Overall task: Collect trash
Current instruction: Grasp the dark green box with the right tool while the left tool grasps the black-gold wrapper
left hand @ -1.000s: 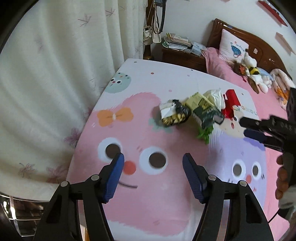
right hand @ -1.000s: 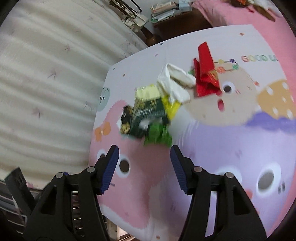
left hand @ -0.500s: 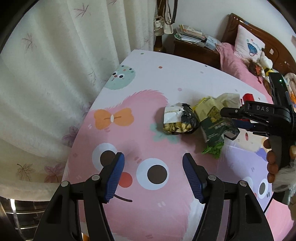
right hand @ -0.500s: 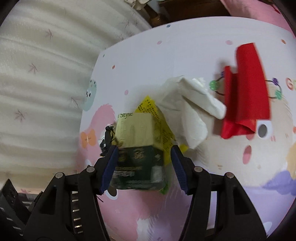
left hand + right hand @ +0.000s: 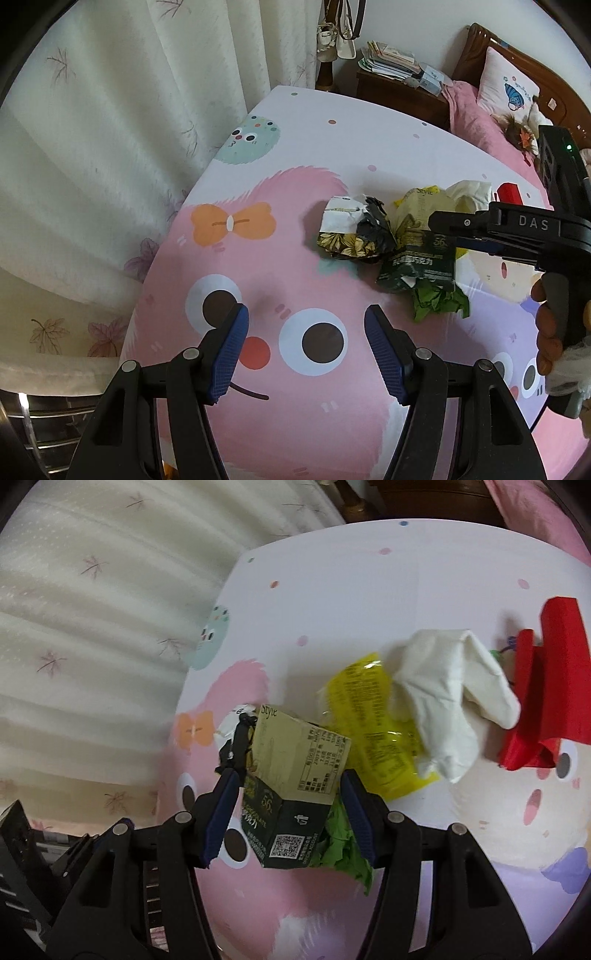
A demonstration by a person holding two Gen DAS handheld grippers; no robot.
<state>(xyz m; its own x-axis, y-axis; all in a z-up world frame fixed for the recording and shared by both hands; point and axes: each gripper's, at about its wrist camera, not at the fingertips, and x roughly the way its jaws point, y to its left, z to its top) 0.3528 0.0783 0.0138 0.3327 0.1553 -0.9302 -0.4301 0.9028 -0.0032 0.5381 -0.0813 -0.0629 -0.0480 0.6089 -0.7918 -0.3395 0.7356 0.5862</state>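
Nothing looks collected yet. The right gripper (image 5: 286, 805) has its jaws spread around the box (image 5: 291, 786), not clamped. The left gripper (image 5: 306, 347) gapes, holding nothing; the trash pile lies beyond its jaws.

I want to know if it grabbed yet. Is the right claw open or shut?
Open. The right claw has its blue pads wide apart, either side of the dark green and cream chocolate box.
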